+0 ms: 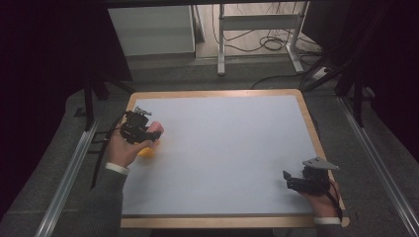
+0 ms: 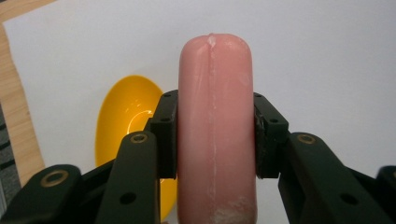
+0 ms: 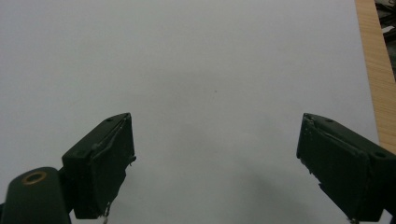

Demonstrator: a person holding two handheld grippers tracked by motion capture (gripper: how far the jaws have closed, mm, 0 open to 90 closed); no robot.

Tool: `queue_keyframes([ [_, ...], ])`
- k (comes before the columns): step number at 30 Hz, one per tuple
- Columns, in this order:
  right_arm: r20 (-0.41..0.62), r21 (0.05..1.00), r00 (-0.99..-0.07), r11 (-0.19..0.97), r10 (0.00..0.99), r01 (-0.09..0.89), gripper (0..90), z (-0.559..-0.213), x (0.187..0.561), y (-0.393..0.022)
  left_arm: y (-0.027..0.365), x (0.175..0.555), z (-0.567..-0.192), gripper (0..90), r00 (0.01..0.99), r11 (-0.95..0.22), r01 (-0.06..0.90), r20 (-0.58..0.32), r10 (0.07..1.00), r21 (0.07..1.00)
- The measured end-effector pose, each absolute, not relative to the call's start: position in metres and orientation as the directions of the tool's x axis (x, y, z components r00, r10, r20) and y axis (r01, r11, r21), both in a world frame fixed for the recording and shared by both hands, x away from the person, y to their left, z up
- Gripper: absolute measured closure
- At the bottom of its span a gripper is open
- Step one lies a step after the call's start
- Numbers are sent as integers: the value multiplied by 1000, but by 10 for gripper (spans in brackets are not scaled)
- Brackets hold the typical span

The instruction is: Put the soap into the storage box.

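Observation:
A pink sausage-shaped piece [image 2: 215, 126] stands between the jaws of my left gripper [image 2: 215, 135], whose pads press on both its sides. In the high view that gripper [image 1: 148, 132] hovers at the white mat's left side with the pink piece [image 1: 156, 128] in it. A yellow bowl [image 2: 123, 119] lies on the mat just below and to the left of the jaws; it appears as a yellow bowl [image 1: 147, 151] beside the left hand. My right gripper [image 3: 215, 163] stands open over bare mat, near the front right corner as the right gripper [image 1: 292, 179].
A white mat [image 1: 222, 153] covers a wooden board [image 1: 212, 93] with a narrow wood rim. Metal rails [image 1: 69, 173] run along both sides. A table frame and cables [image 1: 267, 42] stand on the floor beyond the far edge.

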State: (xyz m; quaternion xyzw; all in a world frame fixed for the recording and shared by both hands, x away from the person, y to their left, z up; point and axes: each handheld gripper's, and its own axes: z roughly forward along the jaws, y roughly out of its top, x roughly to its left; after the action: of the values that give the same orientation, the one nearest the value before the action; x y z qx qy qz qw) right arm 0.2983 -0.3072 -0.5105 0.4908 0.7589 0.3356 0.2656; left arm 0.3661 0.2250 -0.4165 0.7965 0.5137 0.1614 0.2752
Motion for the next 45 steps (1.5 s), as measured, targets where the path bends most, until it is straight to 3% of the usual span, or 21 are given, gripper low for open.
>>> queue_keyframes([
  [24, -78, 766, -375, 297, 924, 571, 111, -511, 298, -307, 255, 378, -435, 601, 342, -260, 776, -37, 939, 574],
  [45, -80, 762, -374, 298, 924, 575, 110, -513, 299, -306, 260, 398, -472, 601, 299, -236, 832, -49, 953, 501],
])
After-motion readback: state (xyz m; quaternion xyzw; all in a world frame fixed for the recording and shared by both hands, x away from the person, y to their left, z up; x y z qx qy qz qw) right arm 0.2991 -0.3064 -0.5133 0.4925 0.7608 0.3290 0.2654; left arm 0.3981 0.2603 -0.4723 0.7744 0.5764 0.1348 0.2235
